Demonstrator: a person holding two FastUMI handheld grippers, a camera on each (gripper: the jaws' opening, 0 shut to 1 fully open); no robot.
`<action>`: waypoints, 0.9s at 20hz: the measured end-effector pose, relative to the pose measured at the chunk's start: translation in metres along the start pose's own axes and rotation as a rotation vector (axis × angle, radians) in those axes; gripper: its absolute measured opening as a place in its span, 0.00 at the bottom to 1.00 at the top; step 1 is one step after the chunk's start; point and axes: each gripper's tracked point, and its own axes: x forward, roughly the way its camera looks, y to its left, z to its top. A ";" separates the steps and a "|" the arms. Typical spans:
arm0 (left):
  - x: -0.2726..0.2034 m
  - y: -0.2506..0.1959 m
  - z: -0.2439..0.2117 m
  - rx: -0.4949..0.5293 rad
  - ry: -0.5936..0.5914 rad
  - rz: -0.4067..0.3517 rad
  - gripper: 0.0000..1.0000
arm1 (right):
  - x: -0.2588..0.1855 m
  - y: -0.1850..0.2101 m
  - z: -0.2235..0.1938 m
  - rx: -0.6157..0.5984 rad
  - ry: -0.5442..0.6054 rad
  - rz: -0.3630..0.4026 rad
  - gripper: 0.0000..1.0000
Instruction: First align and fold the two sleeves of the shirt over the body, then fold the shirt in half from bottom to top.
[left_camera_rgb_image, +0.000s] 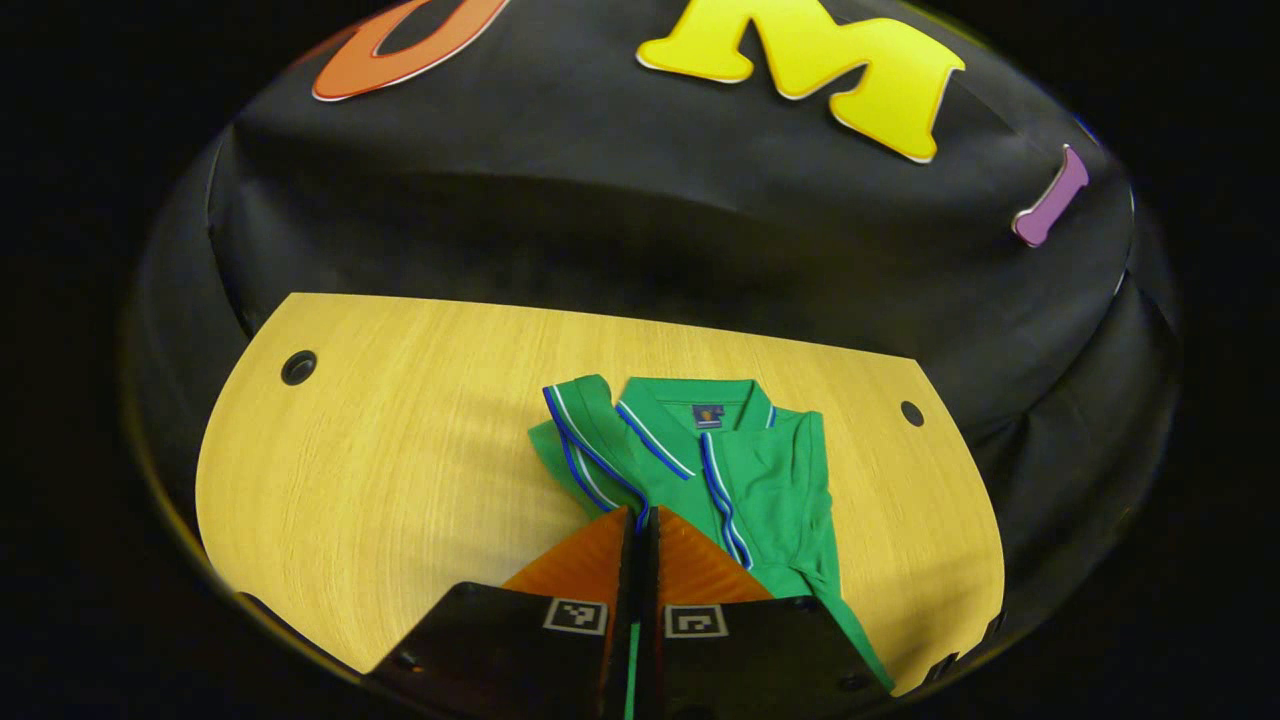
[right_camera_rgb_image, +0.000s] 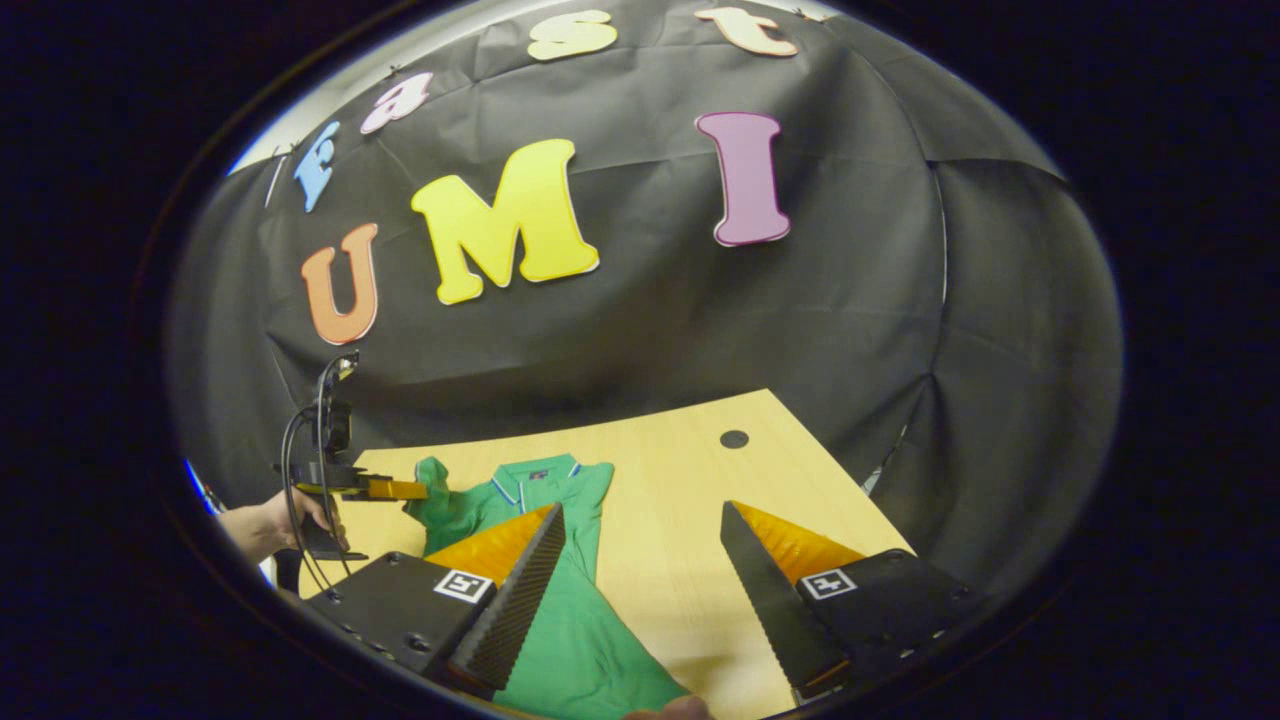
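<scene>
On the desk (left_camera_rgb_image: 380, 480), we find our left hand-held gripper (left_camera_rgb_image: 640, 520) clamped on the shirt (left_camera_rgb_image: 760, 480) sleeve for folding, the right hand-held gripper (right_camera_rgb_image: 640, 560) gaping.

Wooden table (left_camera_rgb_image: 380, 480); green shirt (left_camera_rgb_image: 770, 480) lying on it.

Left tool (left_camera_rgb_image: 640, 515) closed, right tool (right_camera_rgb_image: 640, 515) spread.

Green polo shirt (left_camera_rgb_image: 760, 470) lies front-up on the wooden table (left_camera_rgb_image: 400, 470), collar toward the far edge. Collar and placket trimmed with blue and white stripes; small dark label inside the neck. One sleeve (left_camera_rgb_image: 585, 440) is folded inward over the chest, its striped cuff beside the collar. In the right gripper view the shirt (right_camera_rgb_image: 570, 600) body runs toward the near table edge, lightly wrinkled.
</scene>
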 end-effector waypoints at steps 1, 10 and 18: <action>0.001 -0.013 -0.003 -0.001 0.010 -0.035 0.10 | -0.001 -0.001 0.000 0.004 -0.001 -0.002 0.96; -0.040 -0.010 0.012 -0.054 -0.117 -0.036 0.75 | 0.003 0.014 0.000 -0.022 -0.001 0.027 0.96; -0.123 0.011 -0.006 0.049 -0.254 0.141 1.00 | -0.006 0.038 -0.015 -0.147 0.007 0.088 0.96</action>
